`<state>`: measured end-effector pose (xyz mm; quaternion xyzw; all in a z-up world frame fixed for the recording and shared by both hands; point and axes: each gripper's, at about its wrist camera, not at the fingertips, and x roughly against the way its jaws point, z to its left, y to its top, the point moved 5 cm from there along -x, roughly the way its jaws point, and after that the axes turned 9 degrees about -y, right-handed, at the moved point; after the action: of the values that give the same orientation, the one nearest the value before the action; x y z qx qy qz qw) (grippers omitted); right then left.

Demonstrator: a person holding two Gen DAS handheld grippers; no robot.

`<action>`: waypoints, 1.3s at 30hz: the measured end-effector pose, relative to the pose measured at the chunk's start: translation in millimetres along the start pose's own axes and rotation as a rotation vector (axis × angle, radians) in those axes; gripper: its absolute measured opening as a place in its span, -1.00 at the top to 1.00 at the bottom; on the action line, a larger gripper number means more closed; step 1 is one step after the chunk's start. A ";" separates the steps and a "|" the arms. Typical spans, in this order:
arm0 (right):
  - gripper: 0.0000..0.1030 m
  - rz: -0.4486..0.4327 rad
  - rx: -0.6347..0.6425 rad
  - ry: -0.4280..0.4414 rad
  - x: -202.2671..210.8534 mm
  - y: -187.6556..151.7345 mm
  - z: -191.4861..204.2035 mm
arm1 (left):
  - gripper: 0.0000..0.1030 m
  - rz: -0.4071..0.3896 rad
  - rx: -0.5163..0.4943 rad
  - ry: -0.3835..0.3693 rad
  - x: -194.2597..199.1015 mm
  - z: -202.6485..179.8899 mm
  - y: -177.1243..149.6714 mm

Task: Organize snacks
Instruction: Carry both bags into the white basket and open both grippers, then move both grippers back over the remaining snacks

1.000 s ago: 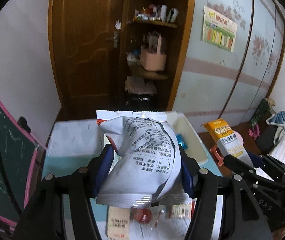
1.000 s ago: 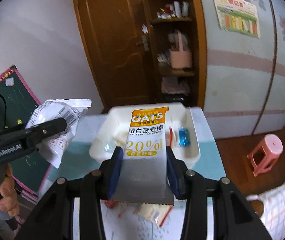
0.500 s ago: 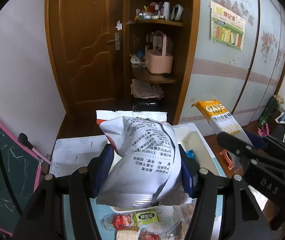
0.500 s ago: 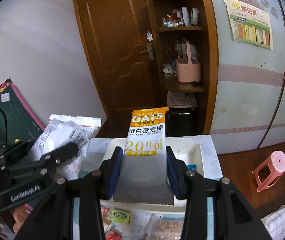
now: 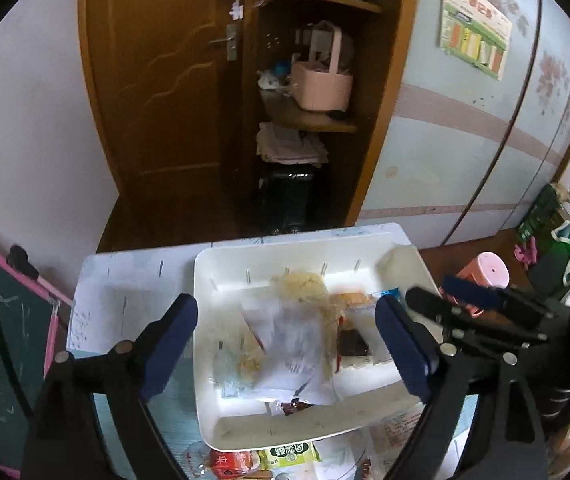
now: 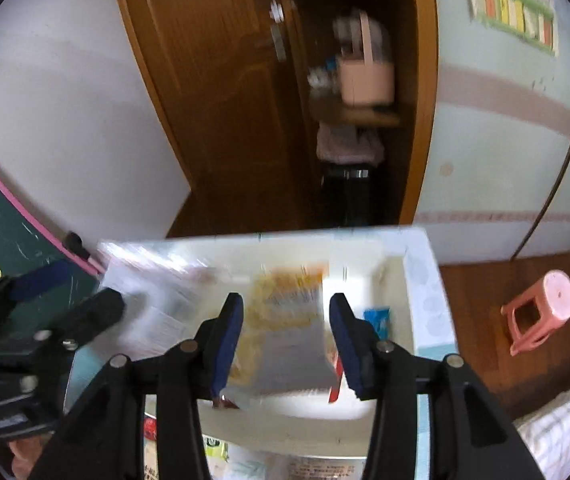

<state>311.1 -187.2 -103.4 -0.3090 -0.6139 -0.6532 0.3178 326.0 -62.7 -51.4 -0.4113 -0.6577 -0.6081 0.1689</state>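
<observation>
Left wrist view shows the left gripper (image 5: 285,344) opening wide, its white bag (image 5: 293,348) now lying in the tray (image 5: 221,272), while the right gripper (image 6: 285,344) is opening and its oat bar (image 6: 289,320) drops there too.

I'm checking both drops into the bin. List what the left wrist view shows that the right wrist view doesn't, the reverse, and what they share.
Left wrist view only: the white snack bag lying sharp in the white bin, free of the opening left hand-held gripper, plus a dark red packet.

Right wrist view only: the oat bar pack, blurred, between the opening right hand-held gripper jaws, pads apart from it.

Both: the bin, the pink stool, the pink basket on the shelf.
</observation>
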 end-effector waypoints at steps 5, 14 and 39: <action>-0.10 0.033 0.033 -0.013 -7.9 -16.1 3.5 | -0.75 0.029 0.032 0.021 -5.4 15.4 -13.5; -0.11 0.035 0.078 -0.019 1.8 -31.0 10.7 | -0.75 0.027 0.001 0.055 11.9 24.6 -26.2; -0.11 -0.178 0.146 -0.031 125.8 -67.7 35.6 | -0.90 -0.154 -0.205 0.056 151.9 -36.5 -57.5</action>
<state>181.4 -153.1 -42.5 -0.2394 -0.6896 -0.6275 0.2708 181.1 -41.5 27.7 -0.3574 -0.6168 -0.6946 0.0970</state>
